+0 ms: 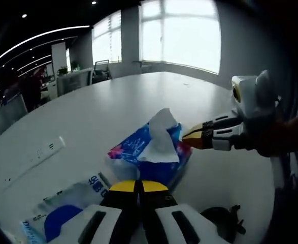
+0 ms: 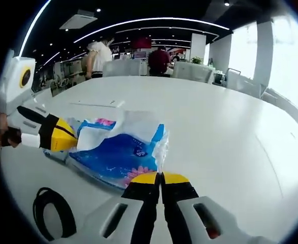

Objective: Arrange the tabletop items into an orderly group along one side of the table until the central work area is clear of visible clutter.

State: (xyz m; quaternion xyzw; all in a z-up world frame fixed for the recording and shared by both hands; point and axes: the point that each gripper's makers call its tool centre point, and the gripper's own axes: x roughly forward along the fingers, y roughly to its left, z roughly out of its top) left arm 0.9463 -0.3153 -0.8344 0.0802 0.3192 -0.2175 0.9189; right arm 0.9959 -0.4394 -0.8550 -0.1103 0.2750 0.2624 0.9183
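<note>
Nearest in the left gripper view, the left gripper point(image 1: 139, 187) has its yellow-tipped jaws pressed together at the near edge of the blue tissue pack point(image 1: 151, 152), seemingly pinching its wrapper, though the contact itself is hard to make out. Just beside it to the left lies a clear wipes packet point(image 1: 70, 201), and a black coiled cable point(image 1: 222, 221) sits to the right. The right gripper point(image 1: 195, 136) meets the tissue pack from the opposite side, jaws closed at its plastic edge; in the right gripper view its own tips point(image 2: 161, 178) sit clenched against the pack's point(image 2: 121, 157) wrapper. Holding both ends likely keeps the soft, floppy pack level while it is carried toward one side. Farther off, a white power strip point(image 1: 34, 157) rests on the white table point(image 1: 154, 94), well apart. Beyond stand office desks and people.
</note>
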